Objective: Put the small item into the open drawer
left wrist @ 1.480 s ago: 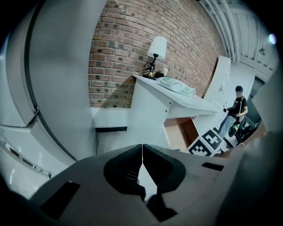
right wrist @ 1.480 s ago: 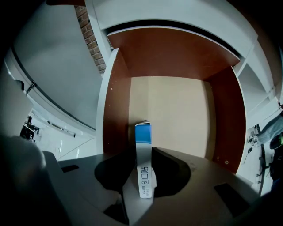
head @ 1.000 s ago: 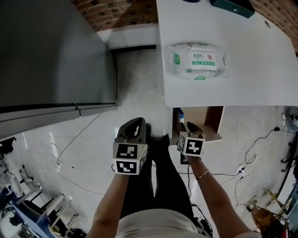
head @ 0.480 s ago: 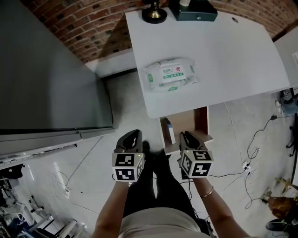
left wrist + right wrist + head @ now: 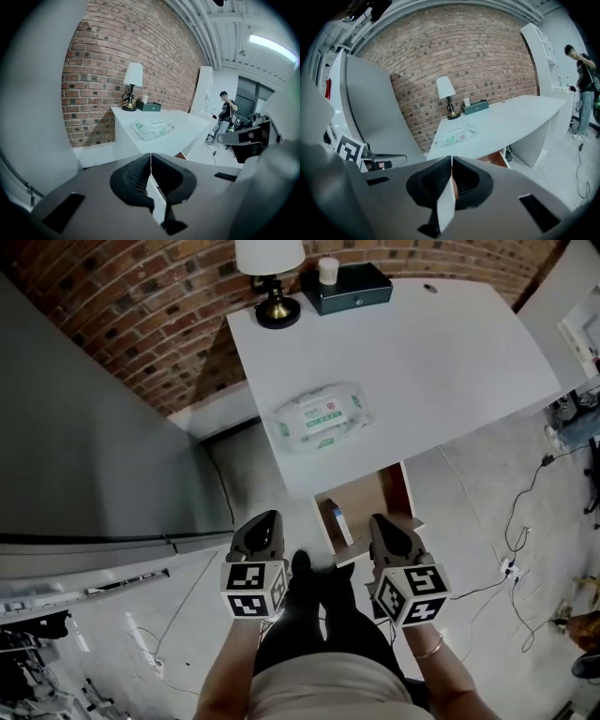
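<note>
We hold both grippers low in the frame. The left gripper (image 5: 263,523) has its jaws pressed together, empty. The right gripper (image 5: 389,527) has just been closing its jaws, nearly together with nothing between them. The small box (image 5: 338,521) stands inside the open drawer (image 5: 370,500) at centre frame, along its left wall, below the white table (image 5: 422,343).

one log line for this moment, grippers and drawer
left gripper: shut, empty | right gripper: jaws just closed, empty | drawer: open, small box inside

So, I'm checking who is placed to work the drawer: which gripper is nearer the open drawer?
Right. The right gripper hangs by the open drawer's front edge, its jaws having just been closing on nothing; the left gripper is off to its left, over the floor.
</note>
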`<act>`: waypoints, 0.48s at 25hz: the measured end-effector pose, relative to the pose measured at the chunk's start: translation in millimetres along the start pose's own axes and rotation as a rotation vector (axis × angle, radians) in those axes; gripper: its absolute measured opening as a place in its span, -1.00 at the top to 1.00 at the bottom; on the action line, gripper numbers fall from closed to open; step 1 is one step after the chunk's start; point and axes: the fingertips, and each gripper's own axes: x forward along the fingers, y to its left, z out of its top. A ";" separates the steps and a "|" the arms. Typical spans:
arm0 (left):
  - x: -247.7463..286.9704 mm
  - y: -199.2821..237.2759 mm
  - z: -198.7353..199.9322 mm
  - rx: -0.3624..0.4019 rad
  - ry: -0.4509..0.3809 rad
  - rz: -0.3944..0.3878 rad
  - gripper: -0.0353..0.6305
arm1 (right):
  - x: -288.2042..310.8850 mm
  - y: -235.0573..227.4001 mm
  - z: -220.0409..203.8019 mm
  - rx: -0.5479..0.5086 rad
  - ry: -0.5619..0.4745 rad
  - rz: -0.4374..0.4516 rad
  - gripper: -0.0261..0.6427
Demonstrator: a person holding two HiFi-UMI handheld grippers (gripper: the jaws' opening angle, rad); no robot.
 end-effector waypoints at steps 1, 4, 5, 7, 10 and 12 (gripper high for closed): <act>-2.6 -0.8 4.6 0.004 -0.009 -0.002 0.82 | -5.1 3.6 5.5 0.000 -0.019 0.007 0.89; -8.0 -4.0 16.0 0.005 -0.033 -0.016 0.82 | -18.7 13.2 18.8 -0.002 -0.068 0.029 0.90; -9.8 -5.3 18.7 0.006 -0.037 -0.020 0.82 | -22.9 15.6 22.1 -0.002 -0.080 0.033 0.90; -14.7 -7.4 24.1 0.012 -0.043 -0.025 0.82 | -31.3 19.6 27.8 0.000 -0.100 0.038 0.90; -23.2 -9.5 33.6 0.024 -0.065 -0.029 0.82 | -44.2 22.9 36.4 0.001 -0.129 0.038 0.90; -28.6 -11.1 38.0 0.035 -0.074 -0.032 0.82 | -53.0 22.9 41.6 0.000 -0.149 0.032 0.90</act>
